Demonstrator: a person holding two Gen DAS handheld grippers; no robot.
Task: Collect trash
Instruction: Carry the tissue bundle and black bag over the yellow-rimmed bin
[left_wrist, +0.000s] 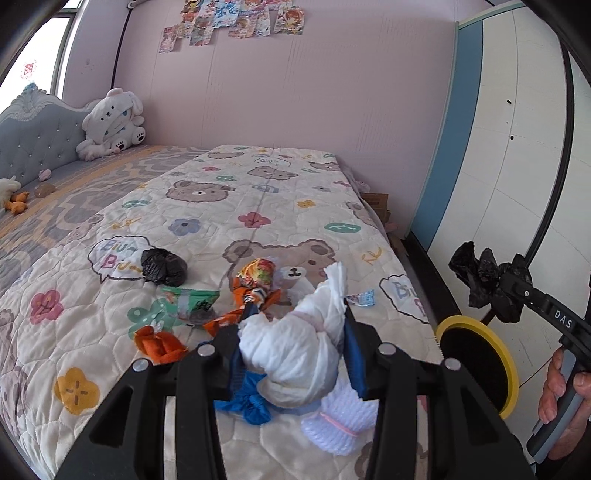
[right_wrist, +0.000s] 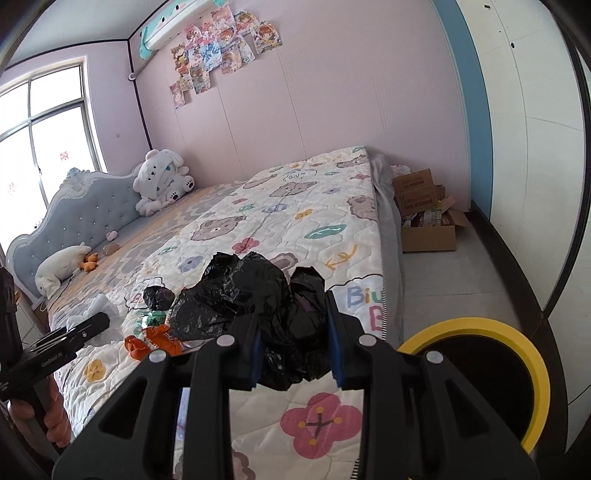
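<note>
Wrappers (left_wrist: 192, 302) and a small black bag (left_wrist: 163, 266) are lying on the bed (left_wrist: 258, 192), just beyond the left gripper (left_wrist: 291, 332), whose fingers are clamping a white wad (left_wrist: 295, 354). Right gripper (right_wrist: 293, 343) fingers are pinching a crumpled black bag (right_wrist: 240, 295) beside the yellow-rimmed bin (right_wrist: 517, 354).
</note>
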